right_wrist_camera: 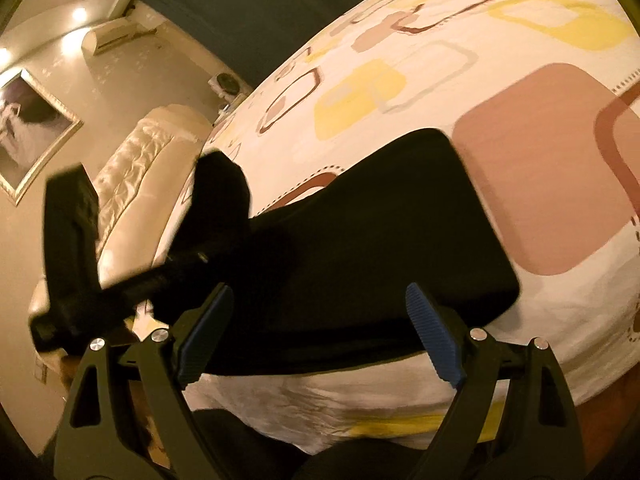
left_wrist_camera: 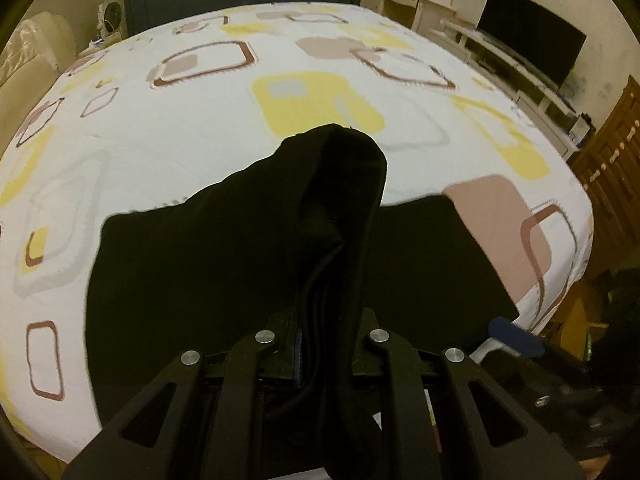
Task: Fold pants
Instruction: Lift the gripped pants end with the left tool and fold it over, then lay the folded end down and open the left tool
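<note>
Black pants (left_wrist_camera: 224, 280) in left gripper (left_wrist_camera: 324, 344), on bed (left_wrist_camera: 160, 128)

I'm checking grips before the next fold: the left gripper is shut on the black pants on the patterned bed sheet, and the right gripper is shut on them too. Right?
Not quite. The right gripper is open, blue pads apart over the black pants, as the right wrist view shows. The left gripper is indeed shut on them.

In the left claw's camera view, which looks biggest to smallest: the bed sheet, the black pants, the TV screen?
1. Patterned bed sheet
2. Black pants, though nearness to the camera enlarges them
3. TV screen, far off, so truly larger than it looks
</note>
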A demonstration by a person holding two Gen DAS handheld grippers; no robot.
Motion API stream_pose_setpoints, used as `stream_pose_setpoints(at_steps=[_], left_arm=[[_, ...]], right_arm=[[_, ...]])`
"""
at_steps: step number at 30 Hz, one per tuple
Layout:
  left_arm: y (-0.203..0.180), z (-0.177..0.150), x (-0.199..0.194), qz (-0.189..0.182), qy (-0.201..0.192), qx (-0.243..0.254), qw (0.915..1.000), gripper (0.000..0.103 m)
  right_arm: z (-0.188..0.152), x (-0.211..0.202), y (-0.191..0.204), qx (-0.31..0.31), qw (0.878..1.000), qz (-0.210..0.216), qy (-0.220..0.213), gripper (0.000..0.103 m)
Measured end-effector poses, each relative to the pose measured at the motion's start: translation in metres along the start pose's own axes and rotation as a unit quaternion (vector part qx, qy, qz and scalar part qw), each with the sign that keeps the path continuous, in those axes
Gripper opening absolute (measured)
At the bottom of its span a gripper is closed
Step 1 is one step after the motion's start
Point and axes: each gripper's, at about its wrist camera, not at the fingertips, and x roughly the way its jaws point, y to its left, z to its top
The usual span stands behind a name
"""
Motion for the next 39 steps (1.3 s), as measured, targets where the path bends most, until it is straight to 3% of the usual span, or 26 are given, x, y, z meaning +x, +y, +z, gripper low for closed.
stream_pose_setpoints(at_steps=[5, 16, 18, 20, 22, 26, 27, 29, 32, 35, 39], left_arm=[[-0.013, -0.013, 0.022, 0.023, 0.007, 0.008, 0.9997, 0.014], [-0.036, -0.017, 0.031, 0.060, -0.005, 0.019, 0.9980, 0.017], [-0.039, -0.019, 0.030, 0.059, -0.015, 0.022, 0.9979, 0.021], [-0.045, -0.021, 0.028, 0.059, -0.022, 0.032, 0.9975, 0.043], [-0.052, -0.023, 0.023, 0.069, -0.034, 0.041, 0.9962, 0.055], [-0.057, -0.025, 0.008, 0.048, -0.048, 0.050, 0.9964, 0.057], [-0.054, -0.026, -0.001, 0.043, -0.053, 0.045, 0.9966, 0.059], [-0.045, -0.028, -0.017, 0.038, -0.068, 0.031, 0.9964, 0.073], [-0.016, -0.035, -0.048, 0.035, -0.107, 0.008, 0.9936, 0.080], [0.030, -0.045, -0.068, 0.051, -0.128, -0.024, 0.9902, 0.081], [0.098, -0.066, -0.070, 0.063, -0.120, -0.079, 0.9876, 0.081]], right_arm=[[0.004, -0.004, -0.005, 0.003, 1.000, -0.004, -0.010, 0.088], [0.012, -0.013, -0.017, 0.019, 0.999, -0.014, -0.032, 0.088], [0.013, -0.016, -0.019, 0.023, 0.999, -0.016, -0.038, 0.088], [0.015, -0.019, -0.021, 0.027, 0.998, -0.018, -0.045, 0.088], [0.018, -0.023, -0.024, 0.031, 0.998, -0.022, -0.053, 0.088], [0.023, -0.031, -0.030, 0.045, 0.996, -0.022, -0.072, 0.088], [0.024, -0.032, -0.030, 0.047, 0.996, -0.021, -0.073, 0.088], [0.025, -0.034, -0.027, 0.042, 0.996, -0.015, -0.075, 0.088], [0.028, -0.032, -0.021, 0.035, 0.997, -0.001, -0.066, 0.088], [0.026, -0.027, -0.015, 0.035, 0.998, 0.019, -0.046, 0.088], [0.024, -0.008, 0.002, 0.013, 0.999, 0.038, -0.006, 0.088]])
